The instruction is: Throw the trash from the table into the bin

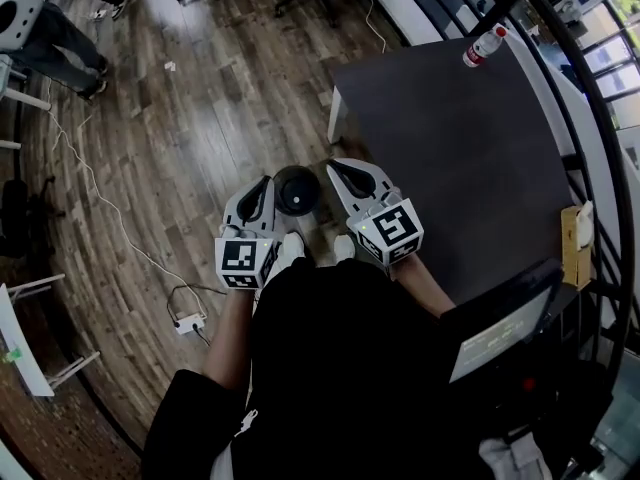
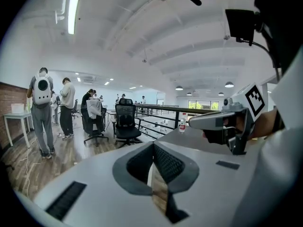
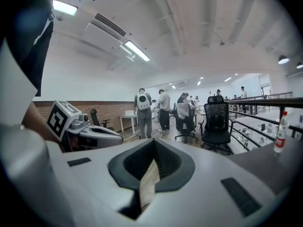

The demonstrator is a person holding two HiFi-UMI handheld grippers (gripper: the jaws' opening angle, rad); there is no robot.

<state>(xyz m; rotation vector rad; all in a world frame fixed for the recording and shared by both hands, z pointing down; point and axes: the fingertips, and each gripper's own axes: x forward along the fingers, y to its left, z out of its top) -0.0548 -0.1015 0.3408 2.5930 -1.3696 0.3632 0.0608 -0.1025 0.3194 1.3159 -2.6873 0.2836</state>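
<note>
Fingers are seen shut and empty on the left gripper [image 1: 265,185] and right gripper [image 1: 336,167], one bottle [image 1: 485,45] is left at the surface's [image 1: 450,148] far corner, and one bin [image 1: 298,190] is partly hidden behind them.

The bottle [image 1: 485,46] stands on the table [image 1: 450,158], at its far edge. The bin [image 1: 297,190] stands on the floor [image 1: 200,118], left of the table, near its left edge. Office chairs [image 2: 125,122] stand beyond the table's far-left corner.
</note>
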